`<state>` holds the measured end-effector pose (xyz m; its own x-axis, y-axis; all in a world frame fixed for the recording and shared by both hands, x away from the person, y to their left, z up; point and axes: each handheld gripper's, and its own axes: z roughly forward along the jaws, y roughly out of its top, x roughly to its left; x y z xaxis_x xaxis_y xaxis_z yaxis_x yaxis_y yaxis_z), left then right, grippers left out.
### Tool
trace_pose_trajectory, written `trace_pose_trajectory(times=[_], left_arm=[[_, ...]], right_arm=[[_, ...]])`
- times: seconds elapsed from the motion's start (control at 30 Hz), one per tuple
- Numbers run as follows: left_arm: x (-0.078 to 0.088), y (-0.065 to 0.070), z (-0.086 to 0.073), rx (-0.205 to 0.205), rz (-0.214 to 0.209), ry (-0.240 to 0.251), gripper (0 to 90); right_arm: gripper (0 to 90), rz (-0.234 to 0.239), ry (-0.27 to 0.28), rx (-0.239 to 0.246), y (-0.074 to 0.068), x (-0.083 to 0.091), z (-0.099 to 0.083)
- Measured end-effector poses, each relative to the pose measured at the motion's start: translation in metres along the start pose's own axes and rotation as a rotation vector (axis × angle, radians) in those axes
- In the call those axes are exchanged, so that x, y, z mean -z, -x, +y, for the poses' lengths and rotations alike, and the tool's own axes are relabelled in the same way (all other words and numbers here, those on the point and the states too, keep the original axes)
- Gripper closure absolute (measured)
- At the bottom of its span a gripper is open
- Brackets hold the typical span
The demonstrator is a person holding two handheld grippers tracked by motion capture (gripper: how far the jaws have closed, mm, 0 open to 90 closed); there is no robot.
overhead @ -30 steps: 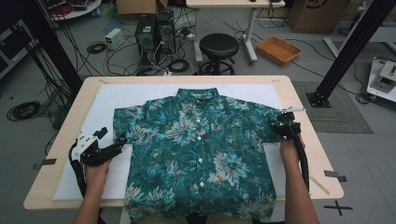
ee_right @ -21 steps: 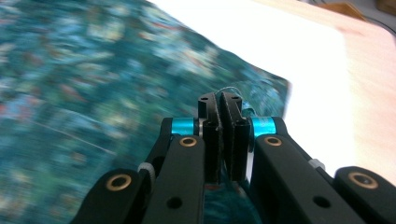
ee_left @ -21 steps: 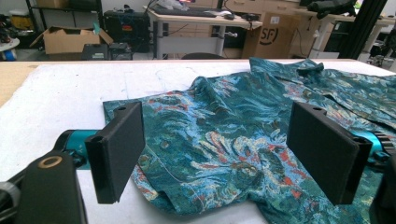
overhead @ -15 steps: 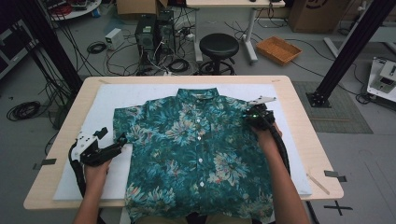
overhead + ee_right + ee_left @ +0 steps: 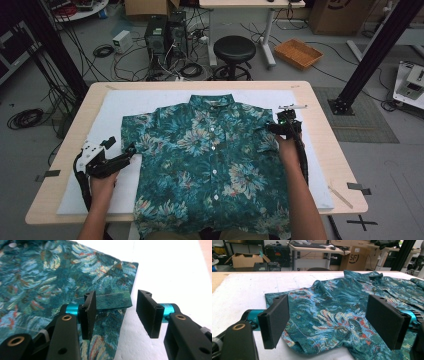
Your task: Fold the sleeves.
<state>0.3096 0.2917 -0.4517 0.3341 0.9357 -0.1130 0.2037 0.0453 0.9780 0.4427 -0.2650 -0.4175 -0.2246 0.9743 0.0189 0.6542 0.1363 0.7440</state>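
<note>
Two tongs are at work here, one at each side of the shirt (image 5: 210, 160), which lies face up and buttoned on the white mat (image 5: 150, 102) covering the bench (image 5: 320, 100).

Nearest me, the shirt's hem hangs over the bench edge. The left tongs (image 5: 131, 149) sit just beside the shirt's left sleeve (image 5: 294, 315), spread wide and pinching nothing; the sleeve cloth lies between the black pads (image 5: 275, 320) but apart from them. The right tongs (image 5: 272, 127) are at the shirt's other sleeve (image 5: 113, 300), which is folded in over the body. Their jaws have just been opening, and the folded sleeve hem now lies loose between them, with one pad still close against it.

I judge the shirt light, thin and limp: a woven teal cloth with a leafy floral print, matte, not slippery, and apt to wrinkle or drag rather than slide as one piece. The hems and seams are the firmest places to pinch, so I would take it by a sleeve hem or shoulder seam.

Farther up the shirt, the collar (image 5: 212, 100) lies flat, pointing away from me.
</note>
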Motion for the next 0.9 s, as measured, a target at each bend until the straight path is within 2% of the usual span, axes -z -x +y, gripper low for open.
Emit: trace_pose_trajectory(times=[0.23,0.27,0.33,0.37,0.43,0.47,0.5,0.53,0.57,0.6,0.67,0.7,0.73,0.8,0.83,0.87,0.9], left_arm=[[0.0,0.0,0.0,0.008,0.0,0.001,19.6],[0.0,0.0,0.0,0.01,0.0,0.004,19.6],[-0.001,-0.001,0.0,0.007,-0.003,0.0,19.6],[-0.001,-0.001,0.0,0.01,-0.003,-0.004,19.6],[-0.001,-0.002,0.0,0.018,-0.004,-0.01,19.6],[-0.001,-0.002,0.001,0.023,-0.005,-0.013,19.6],[-0.002,-0.003,0.0,0.027,-0.005,-0.011,19.6],[-0.002,-0.003,0.001,0.028,-0.004,-0.012,19.6],[-0.002,-0.003,0.001,0.028,-0.004,-0.012,19.6],[-0.002,-0.003,0.0,0.027,-0.005,-0.012,19.6],[-0.001,-0.002,0.001,0.022,-0.005,-0.014,19.6],[-0.001,-0.002,0.001,0.022,-0.005,-0.014,19.6],[-0.001,-0.002,0.001,0.022,-0.005,-0.014,19.6],[-0.001,-0.002,0.001,0.021,-0.005,-0.015,19.6],[-0.001,-0.002,0.001,0.021,-0.006,-0.014,19.6],[-0.001,-0.002,0.0,0.015,-0.005,-0.005,19.6],[-0.001,-0.002,0.0,0.015,-0.005,-0.005,19.6]], right_arm=[[63.3,-0.022,-0.013,-0.022,0.005,-0.017,0.0],[67.4,0.001,-0.018,-0.046,0.01,-0.023,-0.001],[80.8,0.028,-0.038,-0.051,0.013,-0.027,-0.002],[80.8,0.028,-0.038,-0.051,0.013,-0.027,-0.002],[90.0,0.044,-0.012,0.005,0.008,-0.027,0.0],[90.0,0.053,0.013,0.04,0.004,-0.026,0.003],[90.0,0.053,0.013,0.04,0.004,-0.026,0.003],[90.0,0.088,0.032,0.074,-0.004,-0.026,0.008],[90.0,0.088,0.032,0.074,-0.004,-0.026,0.008],[90.0,0.111,0.031,0.081,-0.007,-0.027,0.011],[89.7,0.157,0.036,0.135,-0.024,-0.032,0.023],[89.7,0.157,0.036,0.135,-0.024,-0.032,0.023],[79.2,0.162,0.052,0.149,-0.032,-0.031,0.028],[73.2,0.173,0.083,0.144,-0.034,-0.027,0.029],[73.2,0.173,0.083,0.144,-0.034,-0.027,0.029],[63.7,0.167,0.106,0.127,-0.031,-0.02,0.029],[60.1,0.165,0.11,0.116,-0.029,-0.017,0.028]])
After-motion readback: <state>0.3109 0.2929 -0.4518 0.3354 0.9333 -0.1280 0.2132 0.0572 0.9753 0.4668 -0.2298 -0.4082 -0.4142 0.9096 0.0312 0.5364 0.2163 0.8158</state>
